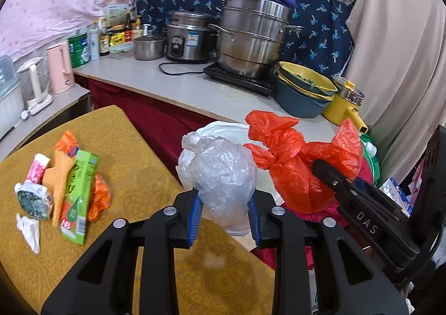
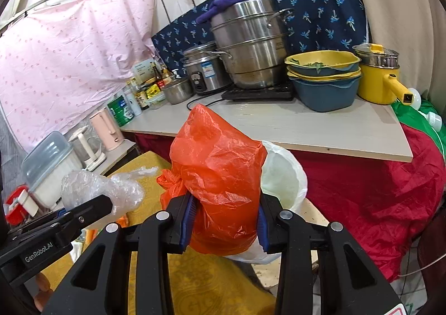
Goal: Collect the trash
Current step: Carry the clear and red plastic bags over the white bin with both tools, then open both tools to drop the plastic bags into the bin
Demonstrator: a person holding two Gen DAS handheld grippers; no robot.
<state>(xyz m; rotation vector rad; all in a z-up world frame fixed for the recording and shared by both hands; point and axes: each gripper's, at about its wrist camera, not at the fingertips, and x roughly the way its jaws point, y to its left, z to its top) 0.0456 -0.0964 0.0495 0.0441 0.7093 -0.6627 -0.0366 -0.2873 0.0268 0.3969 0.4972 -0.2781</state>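
My left gripper (image 1: 224, 210) is shut on a crumpled clear plastic bag (image 1: 223, 173), held above the edge of the yellow table (image 1: 133, 153). My right gripper (image 2: 224, 224) is shut on a knotted orange plastic bag (image 2: 220, 175), which also shows in the left wrist view (image 1: 295, 164). Both bags hang over a white-lined trash bin (image 2: 284, 175) just past the table edge. More trash lies on the table at the left: a green carton (image 1: 79, 195), orange wrappers (image 1: 65, 145), a pink packet (image 1: 37, 168), a white scrap (image 1: 29, 230).
A counter (image 2: 278, 122) behind holds a steel steamer pot (image 2: 251, 44), a rice cooker (image 2: 205, 71), stacked blue and yellow basins (image 2: 323, 78), a yellow pot (image 2: 376, 75), bottles and kettles. Red cloth (image 2: 362, 203) drapes below the counter at the right.
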